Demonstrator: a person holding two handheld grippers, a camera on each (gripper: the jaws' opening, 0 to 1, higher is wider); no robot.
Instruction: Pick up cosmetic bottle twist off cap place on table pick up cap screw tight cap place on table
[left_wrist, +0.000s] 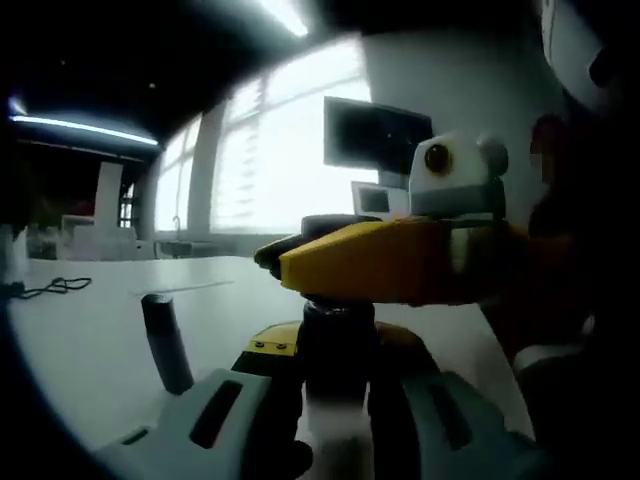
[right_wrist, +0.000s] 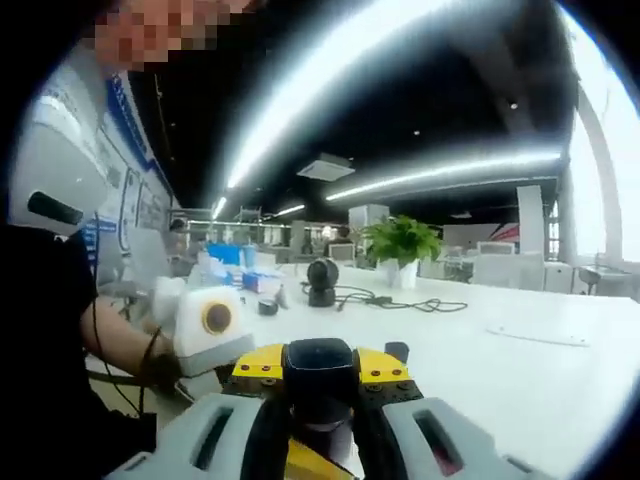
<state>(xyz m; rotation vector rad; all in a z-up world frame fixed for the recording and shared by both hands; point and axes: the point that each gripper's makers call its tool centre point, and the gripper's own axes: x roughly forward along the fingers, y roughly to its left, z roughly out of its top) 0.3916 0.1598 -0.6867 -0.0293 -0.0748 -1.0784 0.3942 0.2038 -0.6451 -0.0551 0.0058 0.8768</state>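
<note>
Clearly both tools meet over the tabletop (right_wrist: 520, 370), each clamped on a different part of the same cosmetic bottle. In the left gripper view the left tool (left_wrist: 335, 420) rises from the bottom edge, its 2 grey jaws closed around the bottle's pale body (left_wrist: 335, 425), with the dark neck and cap (left_wrist: 338, 330) standing up between them. Across the top of that cap lies the right tool (left_wrist: 400, 262), a yellow and black head coming in from the right side and held roughly level, with the person's dark sleeve (left_wrist: 580, 300) behind it. In the right gripper view the right tool (right_wrist: 320, 415) has its 2 grey jaws pressed on the black cap (right_wrist: 320, 375), which sits square between them, and the yellow front of the left tool (right_wrist: 262, 365) shows just behind the cap; the person's hand (right_wrist: 160, 370) and forearm reach in from the left. The bottle looks small and slim, light below and black on top; whether the cap is loosened or tight cannot be told. Held above the white tabletop, the bottle is near the person's body rather than out at the middle. To the left in the left gripper view a dark upright stick (left_wrist: 165, 345) stands on the tabletop near the tool, and a black cable (left_wrist: 55, 288) lies well apart by the far edge. In the right gripper view the surface ahead and to the right is broad and bare up to a black round device (right_wrist: 322, 282), a cable (right_wrist: 400, 300) and a potted plant (right_wrist: 402, 245) farther off.
</note>
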